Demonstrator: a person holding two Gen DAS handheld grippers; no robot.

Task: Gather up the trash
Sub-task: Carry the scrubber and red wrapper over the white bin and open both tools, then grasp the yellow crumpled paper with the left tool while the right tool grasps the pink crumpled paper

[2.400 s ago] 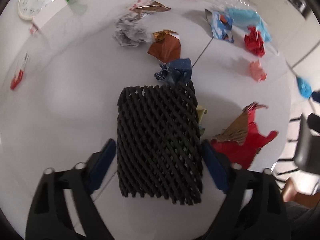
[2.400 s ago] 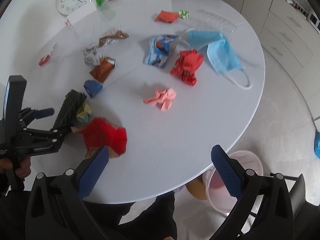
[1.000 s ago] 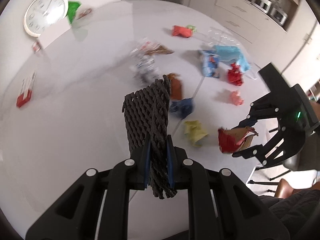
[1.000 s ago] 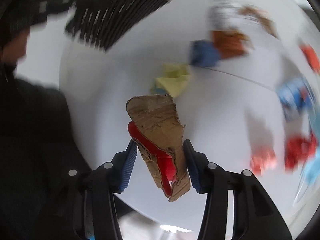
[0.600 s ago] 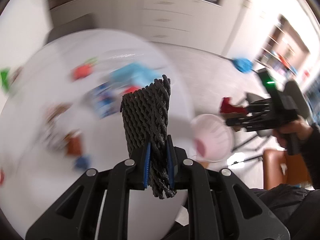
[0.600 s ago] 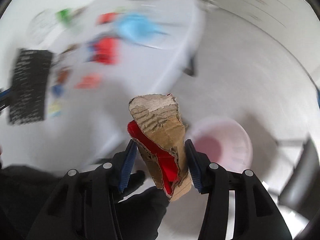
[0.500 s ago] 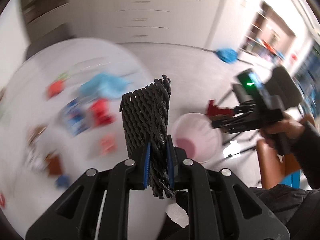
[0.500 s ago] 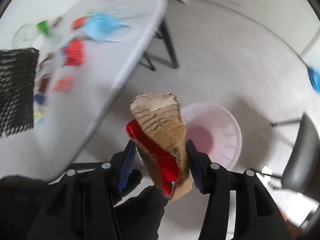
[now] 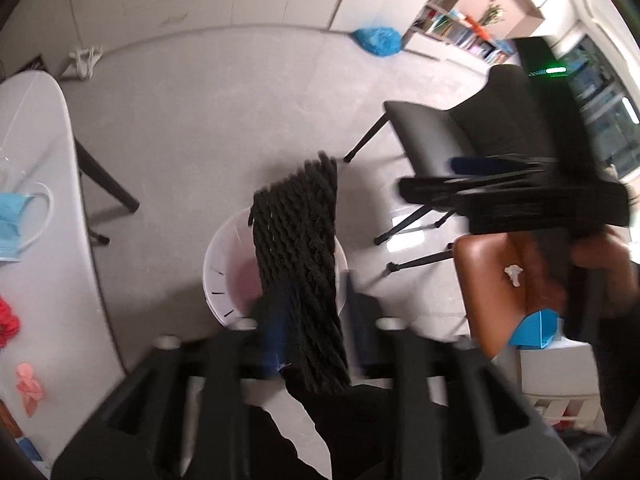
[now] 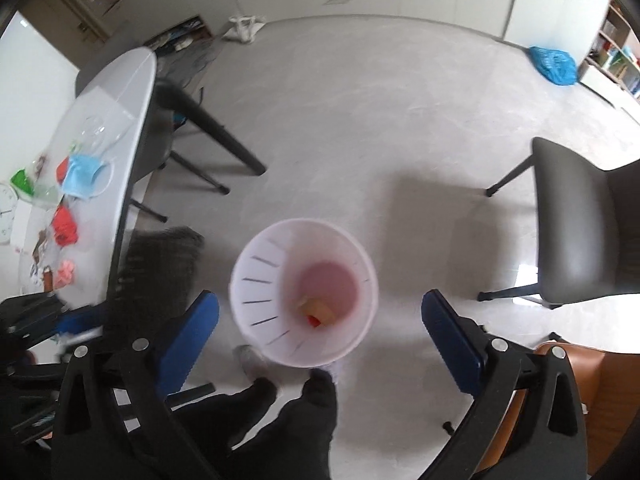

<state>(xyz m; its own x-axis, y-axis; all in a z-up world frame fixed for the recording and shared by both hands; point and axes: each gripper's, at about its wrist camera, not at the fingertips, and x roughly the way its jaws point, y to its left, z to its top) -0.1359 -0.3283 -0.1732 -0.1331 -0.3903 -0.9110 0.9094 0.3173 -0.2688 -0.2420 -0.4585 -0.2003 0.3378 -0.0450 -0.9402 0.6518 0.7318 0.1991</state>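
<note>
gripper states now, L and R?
Left tongs: opening, black foam net between them over the white bin; grip blurred, cannot be told.
Right tongs: open, empty; cardboard scrap lies in the bin.

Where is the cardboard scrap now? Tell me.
In the right wrist view, the cardboard scrap lies at the bottom of the white bin on the floor, directly below the open right claw.

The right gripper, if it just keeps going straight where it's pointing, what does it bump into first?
Probably the bin. The open right gripper points down into its mouth with nothing between them, so it would likely go inside and meet the cardboard scrap at the bottom, though depth is hard to judge.
</note>
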